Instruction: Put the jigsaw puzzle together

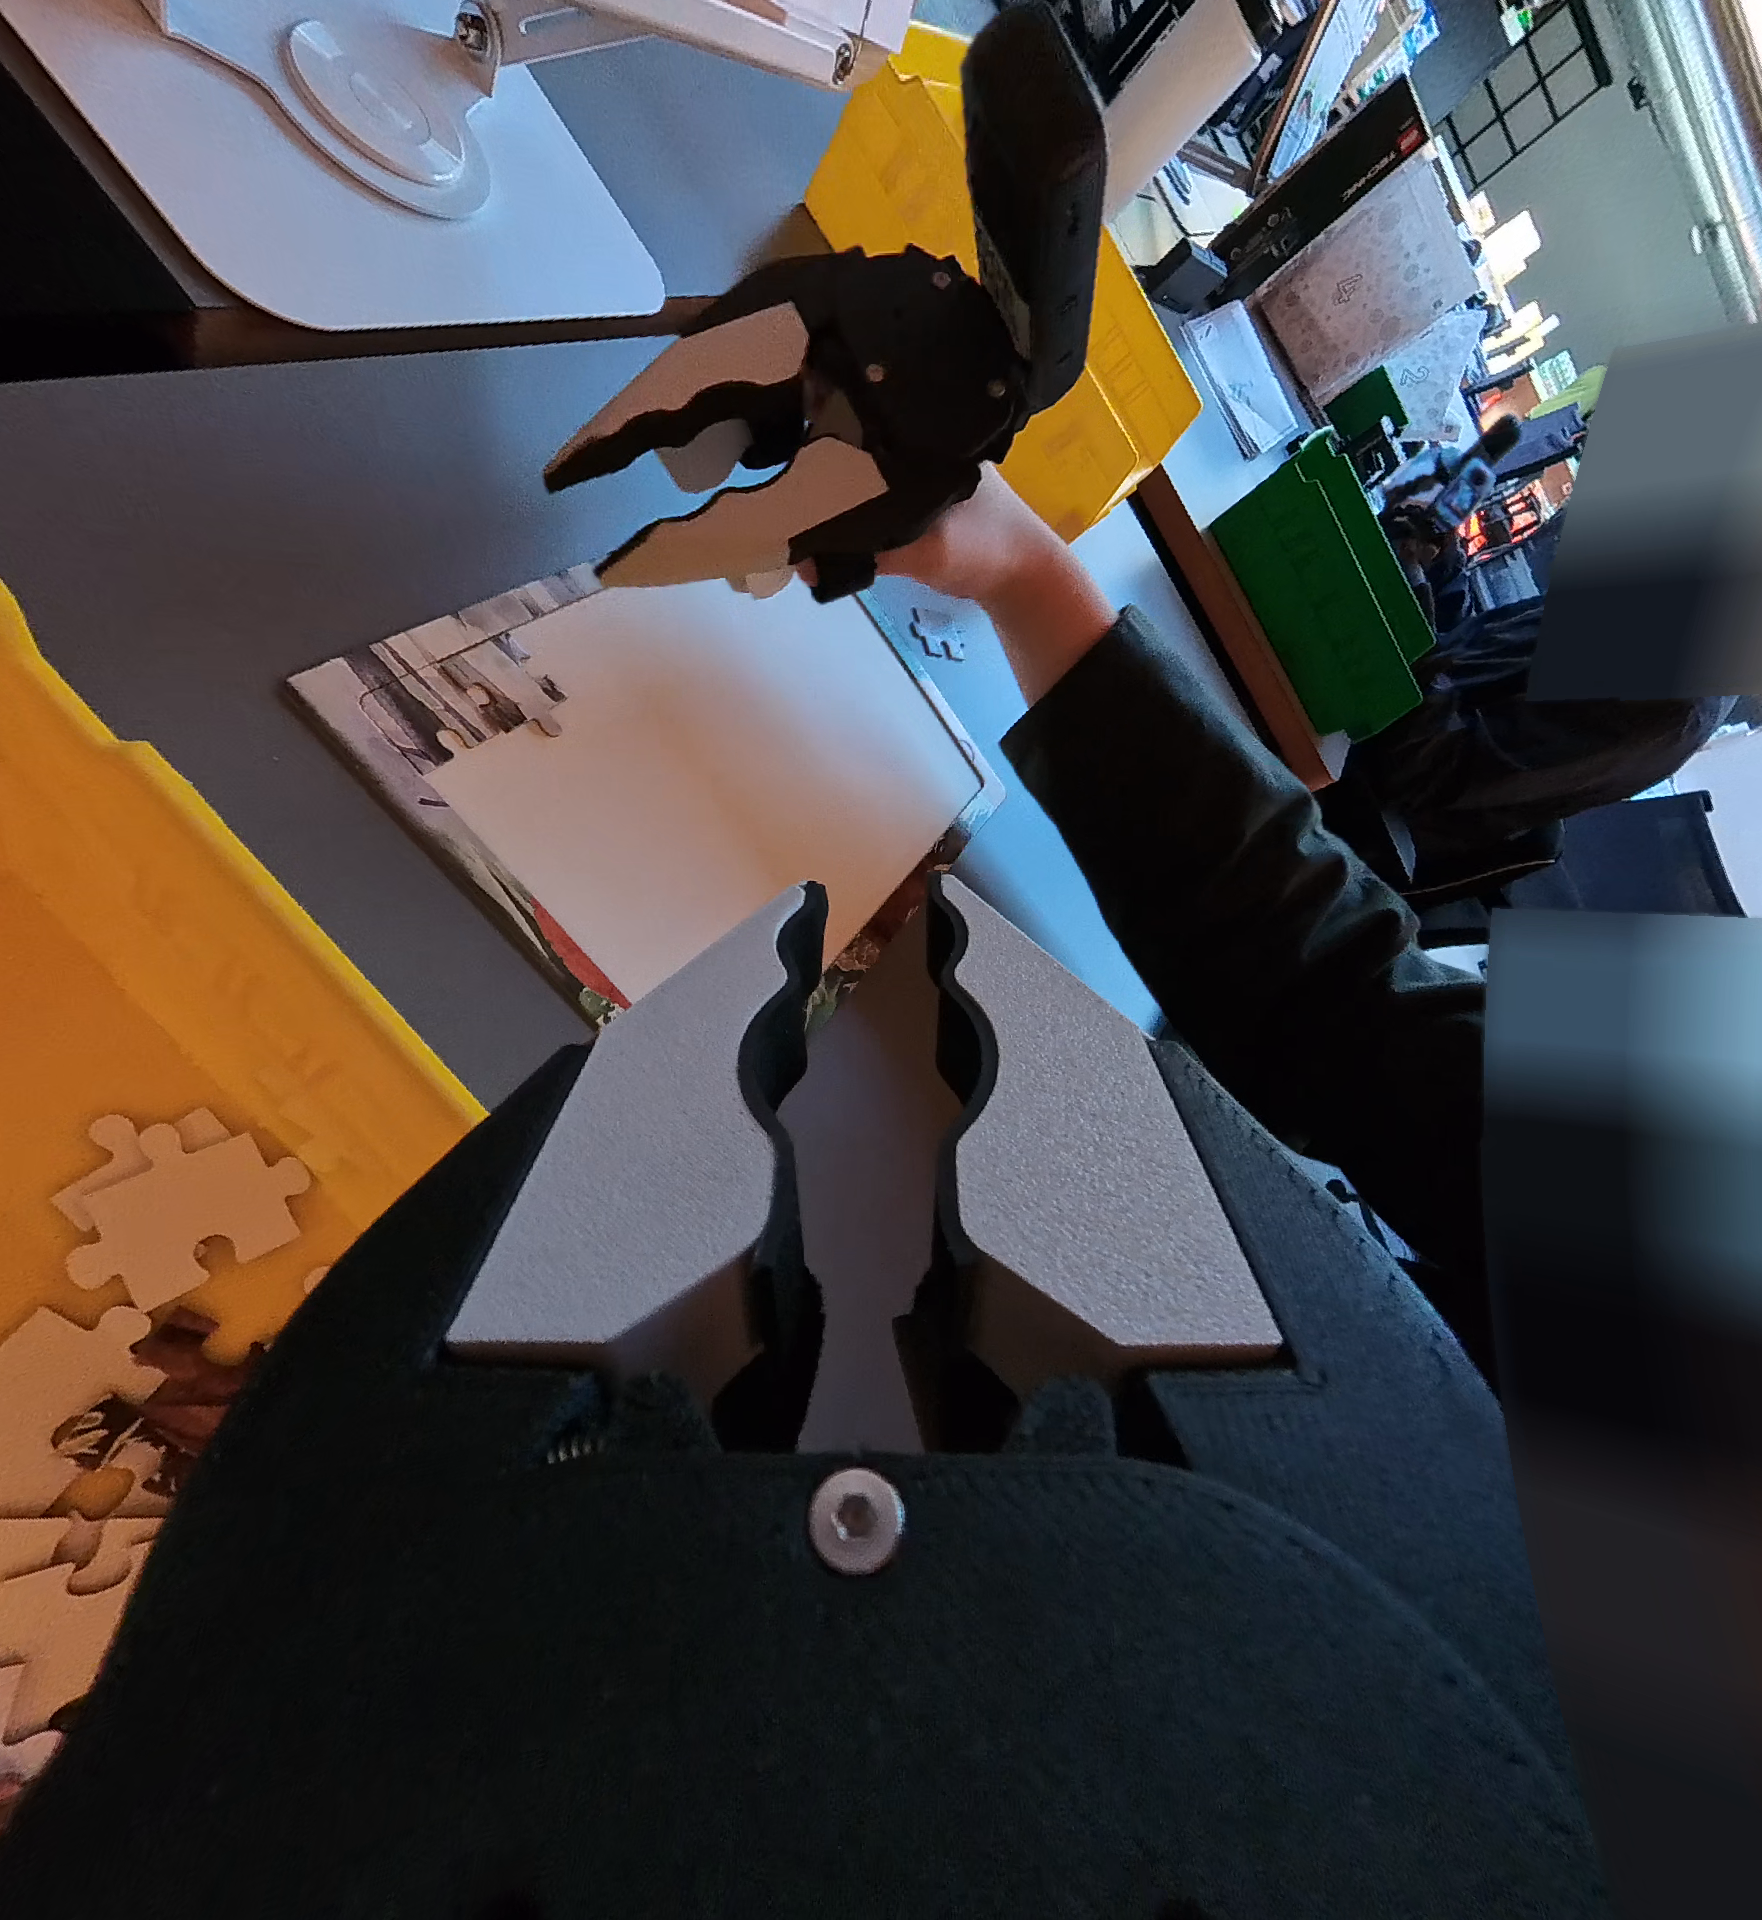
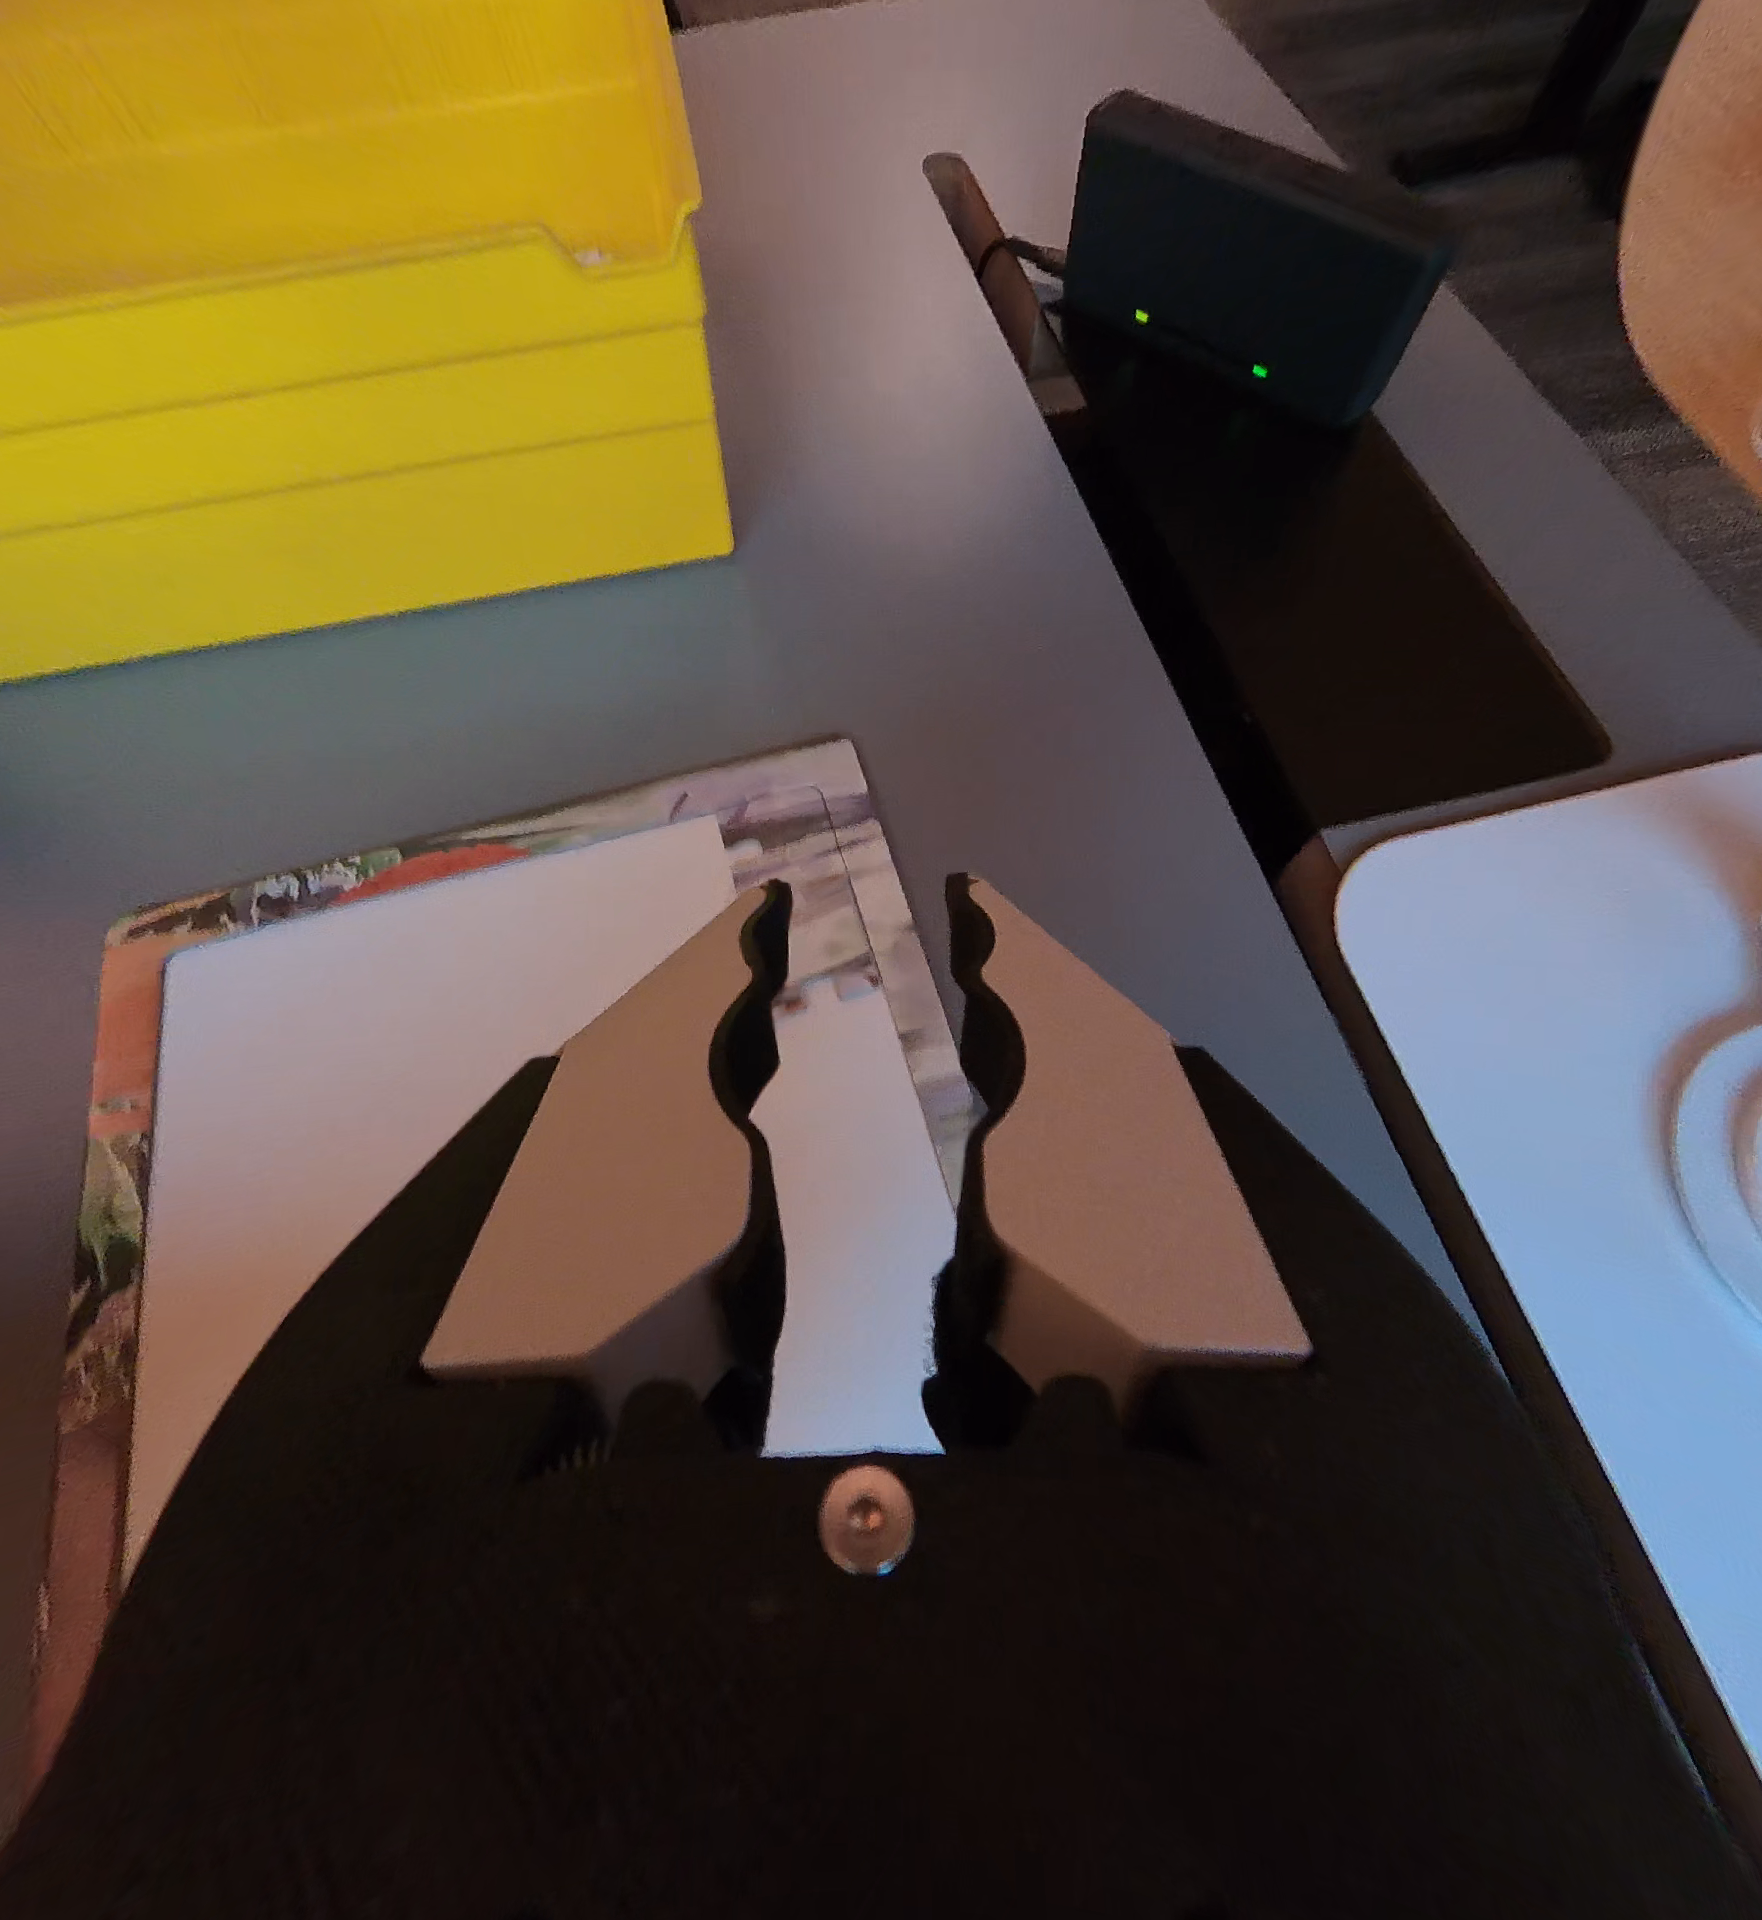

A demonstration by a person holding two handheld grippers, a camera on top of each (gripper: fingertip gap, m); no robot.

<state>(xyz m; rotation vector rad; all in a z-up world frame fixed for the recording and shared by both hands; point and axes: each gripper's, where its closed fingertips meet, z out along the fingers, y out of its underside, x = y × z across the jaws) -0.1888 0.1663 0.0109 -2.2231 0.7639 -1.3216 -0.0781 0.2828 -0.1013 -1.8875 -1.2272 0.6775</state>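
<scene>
The puzzle board [image 1: 711,748] lies flat on the grey table. It has a printed border and a bare white middle, with a few pieces fitted at its far corner [image 1: 482,696]. Loose pieces [image 1: 181,1205] lie mostly white side up in a yellow tray [image 1: 129,883] at the left. My left gripper [image 1: 877,894] is open and empty, above the board's near corner. My right gripper [image 1: 586,525] hovers above the board's far side. In the right wrist view it is open and empty [image 2: 866,894] over the board [image 2: 420,1039], near the fitted pieces [image 2: 835,935].
A white monitor stand base [image 1: 389,208] sits behind the board, also in the right wrist view [image 2: 1583,1143]. A yellow bin [image 2: 316,416] stands beyond the board. A black device with green lights [image 2: 1241,260] sits by a table slot. A person's dark sleeve [image 1: 1220,883] crosses the right side. Some 20 centimetres of space lies between my two pairs of fingers.
</scene>
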